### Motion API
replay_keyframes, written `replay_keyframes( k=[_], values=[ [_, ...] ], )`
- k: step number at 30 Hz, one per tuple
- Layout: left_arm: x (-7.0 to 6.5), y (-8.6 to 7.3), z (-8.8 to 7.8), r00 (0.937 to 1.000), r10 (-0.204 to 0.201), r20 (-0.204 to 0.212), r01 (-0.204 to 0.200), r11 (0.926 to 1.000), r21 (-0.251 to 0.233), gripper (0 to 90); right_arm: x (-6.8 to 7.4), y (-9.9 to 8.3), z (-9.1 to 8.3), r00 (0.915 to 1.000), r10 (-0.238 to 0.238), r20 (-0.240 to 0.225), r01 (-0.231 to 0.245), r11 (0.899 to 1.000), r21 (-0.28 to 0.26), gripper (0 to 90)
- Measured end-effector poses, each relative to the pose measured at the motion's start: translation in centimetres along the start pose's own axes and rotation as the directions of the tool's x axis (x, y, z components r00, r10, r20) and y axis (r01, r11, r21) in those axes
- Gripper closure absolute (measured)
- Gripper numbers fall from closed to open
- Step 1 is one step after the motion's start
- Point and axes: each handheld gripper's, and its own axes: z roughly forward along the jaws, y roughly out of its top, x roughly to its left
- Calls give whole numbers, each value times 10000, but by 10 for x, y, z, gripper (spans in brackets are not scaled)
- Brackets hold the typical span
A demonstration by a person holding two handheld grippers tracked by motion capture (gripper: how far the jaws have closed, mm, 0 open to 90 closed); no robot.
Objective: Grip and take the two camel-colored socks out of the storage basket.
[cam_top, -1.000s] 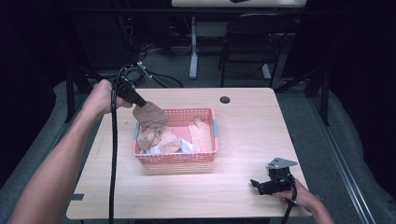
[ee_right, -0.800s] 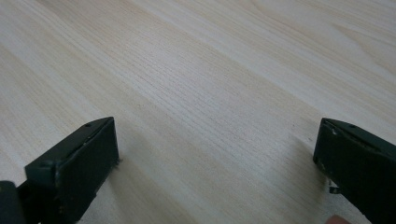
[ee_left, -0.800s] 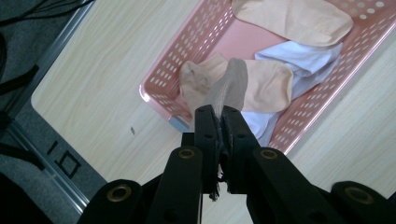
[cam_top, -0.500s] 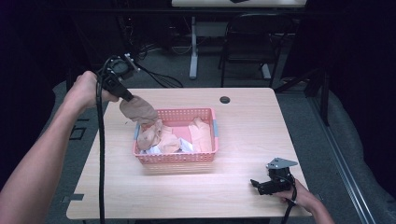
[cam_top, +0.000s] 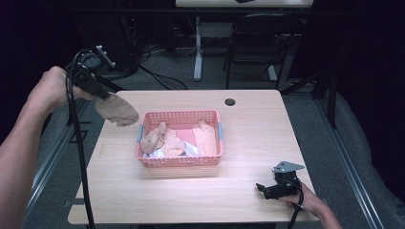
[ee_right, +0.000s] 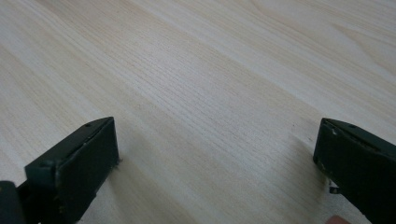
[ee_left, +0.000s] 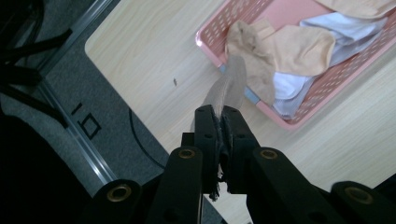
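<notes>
**Tan stocking lifted clear of pink basket**

Sheer tan nylon hangs from the left gripper (cam_top: 98, 90) in the high view, raised off the table's (cam_top: 248, 124) left edge; the stocking (cam_top: 117, 110) droops in a loose fold just below and beyond the jaws, apart from the pink basket (cam_top: 179, 163) that sits near the table's middle with more pale garments (cam_top: 165, 140) heaped inside; the right gripper (cam_top: 271, 189) rests low on the wood at the near right corner, well apart from the basket.

In the left gripper view the two black jaws stand pressed together on a bunched edge of the stocking (ee_left: 229, 86); the fabric trails straight ahead of the tips, thin enough to show the wood through it, with the basket (ee_left: 261, 102) and its tangle of beige and white cloth (ee_left: 289, 46) farther ahead and to the right of the jaws.

In the right gripper view the jaws stand wide apart with nothing between them but bare, pale wood grain (ee_right: 205, 93).

The stocking looks featherweight, limp and somewhat slippery, and likely to snag on the basket's mesh; a firm pinch on a gathered hem or fold, as here, seems the safest hold, since a single layer could slide free or stretch.
</notes>
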Motion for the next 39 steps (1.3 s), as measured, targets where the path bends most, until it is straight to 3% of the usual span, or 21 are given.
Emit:
replay_keyframes(
  k=[8, 12, 19, 24, 39],
  values=[
    [14, -18, 8, 9985, -471, -268, 486, 9973, 556, 859, 0, 0, 0, 10000, 39, 14, -39, 10000, -32, 0],
    [18, -26, 15, 9968, -744, -285, 759, 9956, 541, 860, 0, 0, 0, 10000, 40, 13, -40, 10000, -34, 0],
    [21, -37, 39, 9961, -887, 33, 881, 9924, 862, 859, 0, 0, 0, 10000, 41, 23, -41, 10000, -31, 0],
    [22, -42, 60, 9948, -1014, 23, 1006, 9889, 1097, 859, 1, 0, 0, 10000, 49, 22, -49, 10000, -29, 0],
    [16, -51, 121, 9893, -1212, 812, 1069, 9809, 1627, 858, 0, 0, 0, 10000, 20, 45, -20, 10000, 60, 0]
  ],
)
